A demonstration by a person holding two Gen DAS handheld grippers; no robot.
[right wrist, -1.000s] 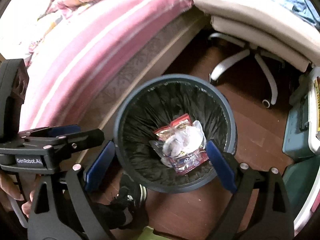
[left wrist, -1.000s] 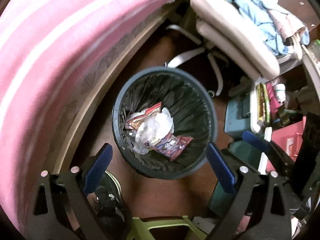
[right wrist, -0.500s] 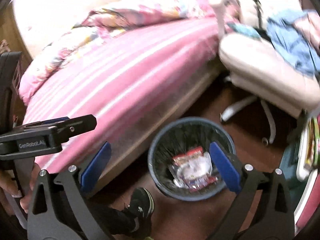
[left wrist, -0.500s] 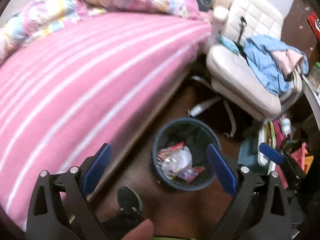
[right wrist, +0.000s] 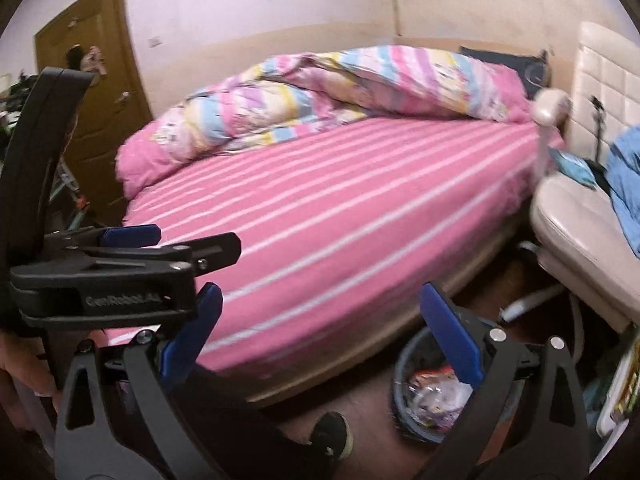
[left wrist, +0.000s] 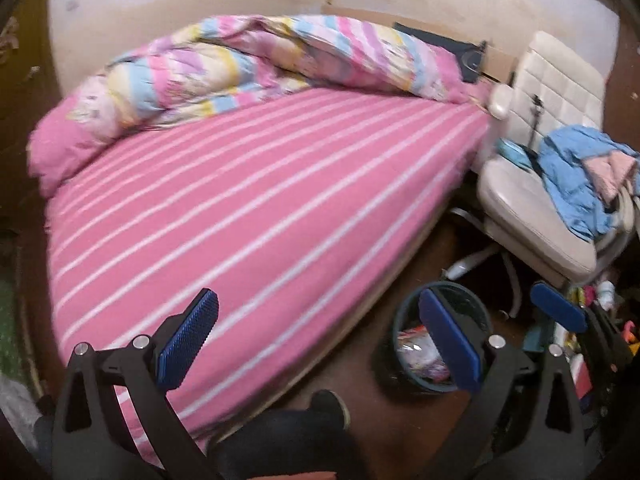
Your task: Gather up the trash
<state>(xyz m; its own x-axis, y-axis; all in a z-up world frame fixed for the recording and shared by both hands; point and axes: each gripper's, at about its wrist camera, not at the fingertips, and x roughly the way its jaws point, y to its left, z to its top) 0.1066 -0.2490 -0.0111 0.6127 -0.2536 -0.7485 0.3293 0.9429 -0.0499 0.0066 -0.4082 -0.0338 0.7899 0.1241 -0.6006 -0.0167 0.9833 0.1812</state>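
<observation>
A dark round trash bin (left wrist: pixel 397 332) stands on the brown floor between the bed and the chair, low and right in both views. Crumpled wrappers and clear plastic (left wrist: pixel 418 354) lie inside it, also visible as a heap (right wrist: pixel 434 394) in the right wrist view. My left gripper (left wrist: pixel 316 300) hangs high above the floor with its jaws opening and nothing between them; its right finger covers part of the bin. My right gripper (right wrist: pixel 320 292) is likewise open and holds nothing. The left gripper's body (right wrist: pixel 120 276) shows at the left of the right wrist view.
A bed with a pink striped sheet (left wrist: pixel 260 200) and a bunched pastel duvet (left wrist: pixel 260 64) fills the middle. A cream office chair (left wrist: pixel 532 216) piled with blue clothes (left wrist: pixel 576 176) stands right of the bin. A person's dark shoe (left wrist: pixel 328 408) is on the floor. A brown door (right wrist: pixel 92 92) is far left.
Both grippers have risen and tilted up from right over the bin. The bin has shrunk and slid to the lower right, and the bed has come into full view.
</observation>
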